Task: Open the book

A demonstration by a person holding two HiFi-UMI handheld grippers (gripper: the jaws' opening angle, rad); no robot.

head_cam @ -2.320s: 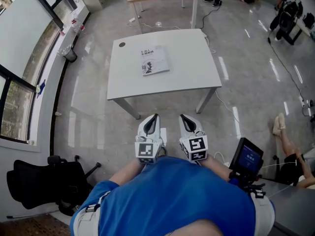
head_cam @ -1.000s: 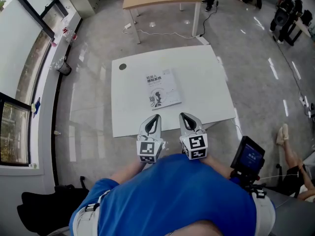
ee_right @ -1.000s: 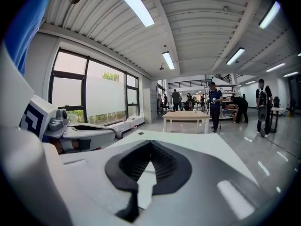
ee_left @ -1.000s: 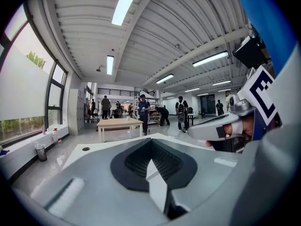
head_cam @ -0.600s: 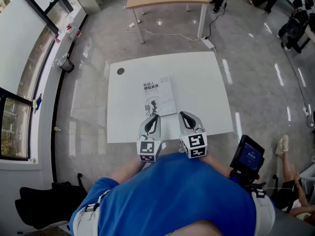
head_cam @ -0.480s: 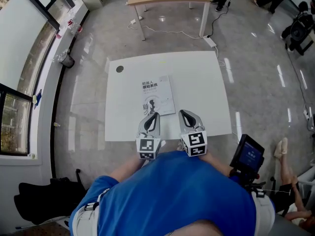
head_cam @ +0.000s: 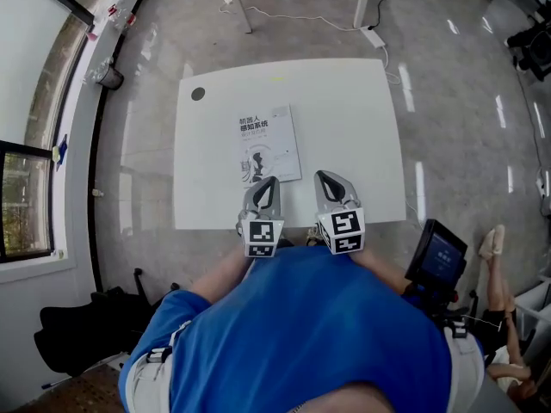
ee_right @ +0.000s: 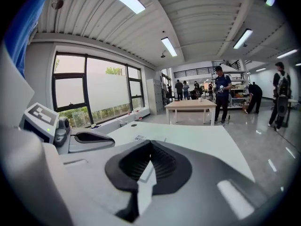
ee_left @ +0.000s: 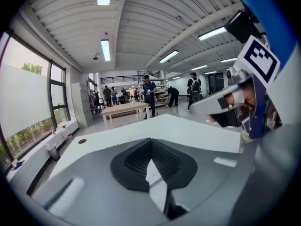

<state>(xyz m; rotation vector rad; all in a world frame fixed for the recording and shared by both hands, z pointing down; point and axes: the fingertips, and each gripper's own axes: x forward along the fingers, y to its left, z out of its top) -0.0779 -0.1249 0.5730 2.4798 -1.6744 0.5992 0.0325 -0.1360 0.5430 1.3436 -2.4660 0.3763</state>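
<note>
A closed book with a white cover and dark print lies flat on the white table, left of its middle. Both grippers hover side by side over the table's near edge, jaws shut and empty. My left gripper has its tips just at the book's near edge. My right gripper stands to the right of the book, over bare table. In the right gripper view, the book shows beyond the shut jaws of the right gripper. Only table lies ahead of the left gripper in its own view.
A dark round grommet sits at the table's far left corner. A power strip with cable lies on the floor beyond. A black chair stands behind left, a screen device at my right. A wooden table and people stand farther off.
I have stepped up to the table. Both grippers, still shut, have moved forward and down from short of the table to over its near edge, the left one reaching the book.
</note>
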